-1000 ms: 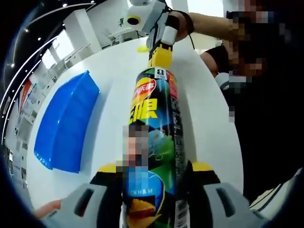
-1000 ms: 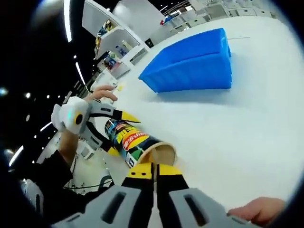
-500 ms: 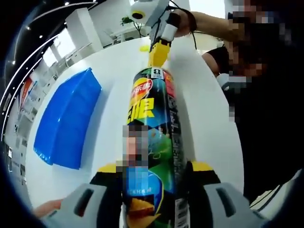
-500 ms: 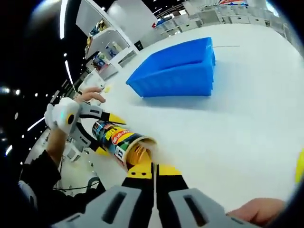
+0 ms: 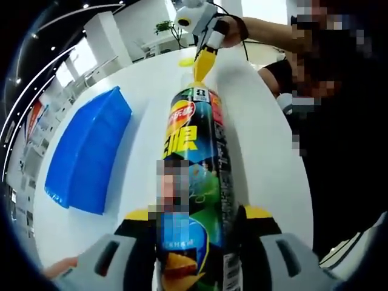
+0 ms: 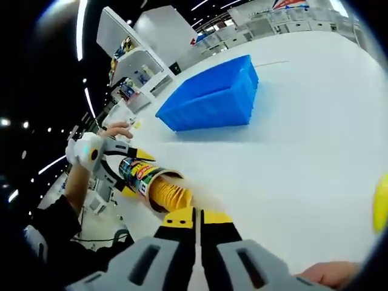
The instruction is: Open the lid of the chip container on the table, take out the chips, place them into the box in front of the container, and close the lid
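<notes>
Left claw (image 5: 194,227) grips chip container (image 5: 195,157); right claw (image 6: 195,218) pinches chips (image 6: 171,195) at its mouth.

the left gripper (image 5: 197,227) has its jaws spread apart, one on either side of the chip container (image 5: 194,176), gripping its lower body. the right gripper (image 6: 197,219) has its jaws pressed together at the container's open mouth, a stack of chips (image 6: 168,193) pinched between them.
</notes>
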The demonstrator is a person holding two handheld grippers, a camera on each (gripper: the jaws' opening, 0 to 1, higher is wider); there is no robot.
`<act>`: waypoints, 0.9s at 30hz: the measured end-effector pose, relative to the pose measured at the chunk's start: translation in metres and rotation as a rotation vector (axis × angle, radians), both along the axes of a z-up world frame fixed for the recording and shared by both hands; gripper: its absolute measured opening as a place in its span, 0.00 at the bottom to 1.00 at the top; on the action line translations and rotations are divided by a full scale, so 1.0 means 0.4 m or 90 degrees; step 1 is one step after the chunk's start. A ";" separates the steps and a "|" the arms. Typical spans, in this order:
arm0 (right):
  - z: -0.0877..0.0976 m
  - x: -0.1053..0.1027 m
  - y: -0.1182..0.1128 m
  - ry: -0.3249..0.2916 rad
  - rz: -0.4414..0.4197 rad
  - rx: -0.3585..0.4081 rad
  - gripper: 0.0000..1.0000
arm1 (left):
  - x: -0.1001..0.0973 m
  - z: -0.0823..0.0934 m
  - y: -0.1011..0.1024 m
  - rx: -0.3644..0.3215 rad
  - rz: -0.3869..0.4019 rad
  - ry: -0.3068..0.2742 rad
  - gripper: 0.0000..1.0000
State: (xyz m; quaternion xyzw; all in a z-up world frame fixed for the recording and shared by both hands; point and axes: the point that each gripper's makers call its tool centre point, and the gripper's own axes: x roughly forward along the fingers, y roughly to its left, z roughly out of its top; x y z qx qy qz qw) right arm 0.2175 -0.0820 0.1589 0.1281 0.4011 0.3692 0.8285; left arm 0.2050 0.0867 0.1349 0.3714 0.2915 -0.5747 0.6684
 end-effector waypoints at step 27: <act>0.050 -0.037 0.046 0.042 -0.041 0.105 0.13 | 0.014 0.002 0.001 -0.019 -0.004 -0.014 0.55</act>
